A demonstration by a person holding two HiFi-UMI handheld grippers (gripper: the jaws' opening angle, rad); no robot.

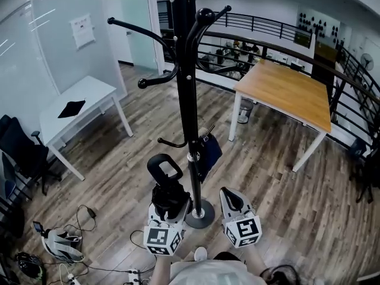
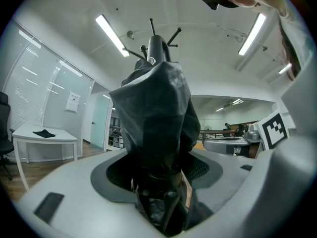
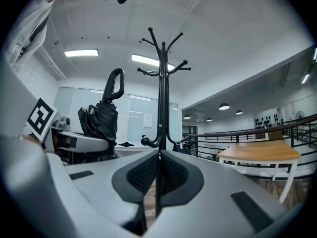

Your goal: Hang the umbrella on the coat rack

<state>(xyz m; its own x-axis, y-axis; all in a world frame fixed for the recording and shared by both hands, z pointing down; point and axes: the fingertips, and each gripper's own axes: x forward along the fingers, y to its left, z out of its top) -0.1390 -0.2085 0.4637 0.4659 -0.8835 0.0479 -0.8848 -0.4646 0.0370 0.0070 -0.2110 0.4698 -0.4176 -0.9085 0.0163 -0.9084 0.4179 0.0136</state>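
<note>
The tall black metal coat rack (image 1: 191, 100) stands just beyond the left gripper (image 1: 171, 209). The folded black fabric umbrella (image 2: 156, 128) rises upright between its fingers (image 2: 69, 182), clamped at the lower end, loop handle (image 1: 164, 167) above. It likely handles light: soft fabric over a stiff shaft, best held low. The right gripper (image 3: 157, 182) is closed, empty.

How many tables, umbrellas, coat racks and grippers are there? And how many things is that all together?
Tables: 2 (white table, wooden table)
Umbrella: 1
Coat rack: 1
Grippers: 2 (left gripper, right gripper)
Total: 6
</note>
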